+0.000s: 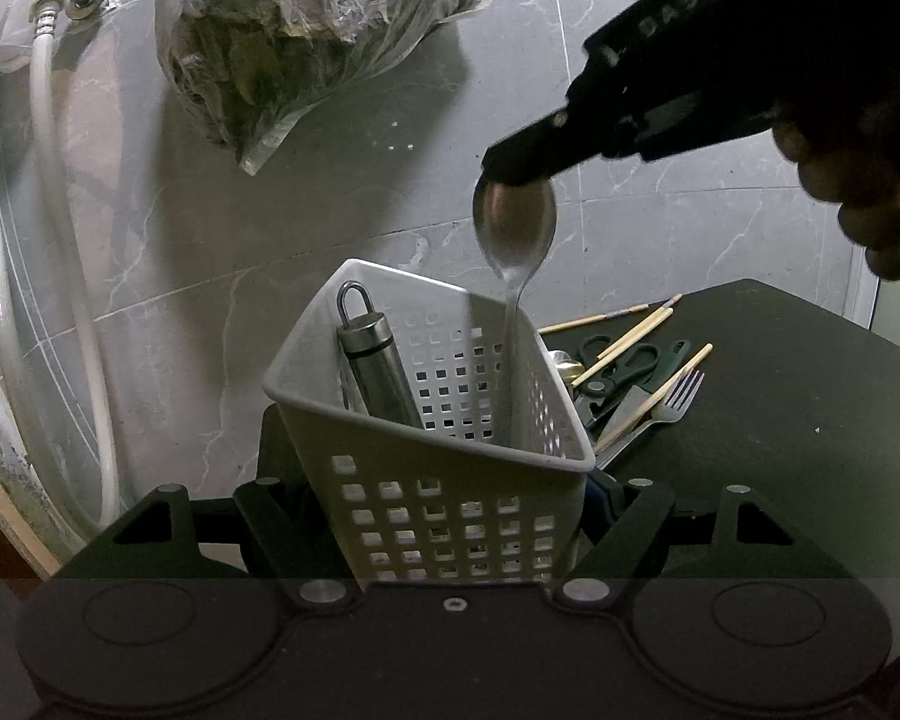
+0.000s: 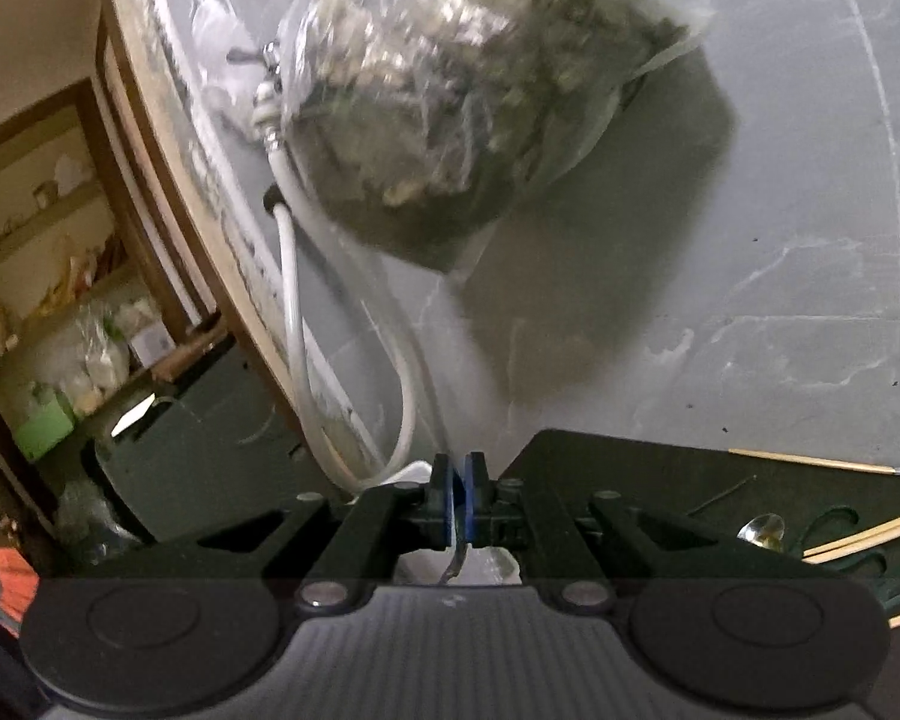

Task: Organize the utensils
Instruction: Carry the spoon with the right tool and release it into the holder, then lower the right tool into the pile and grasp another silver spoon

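My left gripper (image 1: 450, 495) is shut on a white perforated basket (image 1: 450, 528), one finger on each side of it. A steel tool with a loop handle (image 1: 372, 360) leans inside the basket. From the upper right my right gripper (image 1: 513, 171) comes in, shut on the bowl of a steel spoon (image 1: 516, 228). The spoon's handle hangs down into the basket. In the right wrist view the blue pads (image 2: 450, 501) pinch the thin spoon (image 2: 457, 564). More utensils lie on the black table (image 1: 780, 420): scissors (image 1: 624, 360), a fork (image 1: 678, 399) and chopsticks (image 1: 624, 345).
A clear plastic bag of dark stuff (image 1: 306, 36) hangs on the grey tiled wall above the basket. White hoses (image 1: 60, 240) run down the wall at the left. The right wrist view shows a doorway with cluttered shelves (image 2: 60, 276) at the left and chopsticks (image 2: 858, 531) at the right.
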`<state>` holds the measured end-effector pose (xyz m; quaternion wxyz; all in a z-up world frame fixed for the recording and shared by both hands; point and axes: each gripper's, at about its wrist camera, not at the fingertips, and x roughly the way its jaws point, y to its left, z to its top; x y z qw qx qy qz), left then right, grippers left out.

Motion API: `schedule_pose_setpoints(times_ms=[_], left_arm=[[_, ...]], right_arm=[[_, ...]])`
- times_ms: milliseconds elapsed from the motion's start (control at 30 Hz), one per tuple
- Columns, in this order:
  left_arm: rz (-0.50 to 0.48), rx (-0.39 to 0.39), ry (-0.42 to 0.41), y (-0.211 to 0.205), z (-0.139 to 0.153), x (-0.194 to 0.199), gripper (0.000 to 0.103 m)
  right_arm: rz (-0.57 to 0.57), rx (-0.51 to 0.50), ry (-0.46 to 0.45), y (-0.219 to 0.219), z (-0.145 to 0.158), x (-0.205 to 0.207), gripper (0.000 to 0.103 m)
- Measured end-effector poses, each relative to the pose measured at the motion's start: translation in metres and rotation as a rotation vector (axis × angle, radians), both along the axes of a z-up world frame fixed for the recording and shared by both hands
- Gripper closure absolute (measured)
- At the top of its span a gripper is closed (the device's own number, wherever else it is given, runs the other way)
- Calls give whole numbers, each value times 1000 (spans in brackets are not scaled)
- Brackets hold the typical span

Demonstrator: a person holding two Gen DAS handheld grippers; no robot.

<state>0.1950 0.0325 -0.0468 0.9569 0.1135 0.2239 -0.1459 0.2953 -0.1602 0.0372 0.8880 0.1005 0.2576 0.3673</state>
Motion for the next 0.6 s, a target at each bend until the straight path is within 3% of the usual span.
schedule_pose_setpoints(times_ms=[300, 367, 433, 600], left_arm=[[1, 1, 0, 0, 0, 0, 25], [3, 1, 1, 0, 0, 0, 25], [5, 2, 1, 0, 0, 0, 25], [21, 3, 7, 1, 2, 0, 25]], right_arm=[[-2, -9, 34, -2, -6, 8, 86], [-22, 2, 35, -8, -6, 9, 69], [-47, 9, 35, -15, -5, 10, 64], [-140, -5, 37, -33, -9, 15, 31]])
